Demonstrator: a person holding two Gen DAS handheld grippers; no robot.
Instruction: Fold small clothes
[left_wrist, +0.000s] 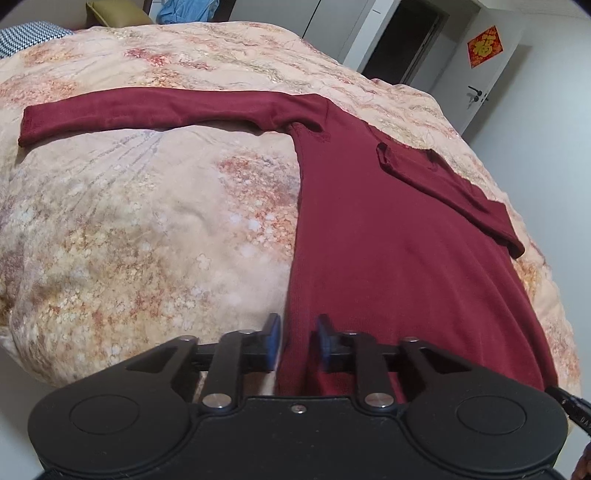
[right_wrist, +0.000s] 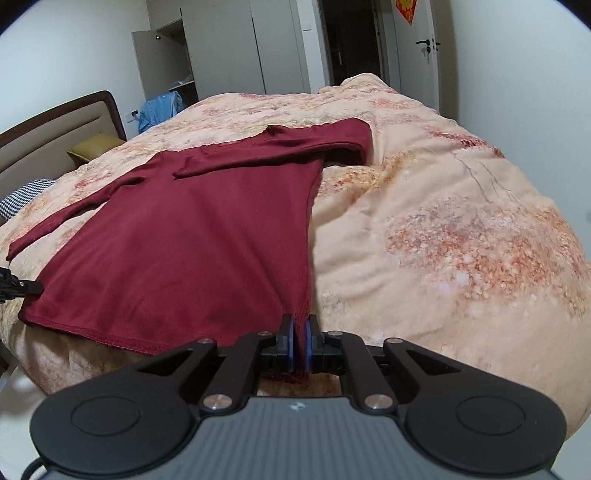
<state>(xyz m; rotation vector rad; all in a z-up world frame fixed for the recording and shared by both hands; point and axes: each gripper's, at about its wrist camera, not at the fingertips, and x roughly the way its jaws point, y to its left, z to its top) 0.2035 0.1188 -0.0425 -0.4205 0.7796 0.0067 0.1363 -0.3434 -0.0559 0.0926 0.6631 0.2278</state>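
A dark red long-sleeved top (left_wrist: 373, 236) lies flat on the floral bedspread (left_wrist: 147, 221). Its left sleeve (left_wrist: 147, 110) stretches out to the side; its right sleeve (left_wrist: 450, 192) is folded across the chest. My left gripper (left_wrist: 297, 332) is open, its blue pads straddling the hem's left corner. The top also shows in the right wrist view (right_wrist: 184, 240). My right gripper (right_wrist: 300, 339) is shut on the hem's right corner. The left gripper's tip (right_wrist: 22, 286) shows at the far left hem corner.
The bedspread (right_wrist: 443, 221) is puffy and falls away at the near edge. A headboard (right_wrist: 55, 125) with an olive pillow (right_wrist: 96, 146) and a checked pillow (right_wrist: 22, 195) stands at the left. Blue cloth (right_wrist: 162, 107) lies behind the bed. Wardrobe and doors stand behind.
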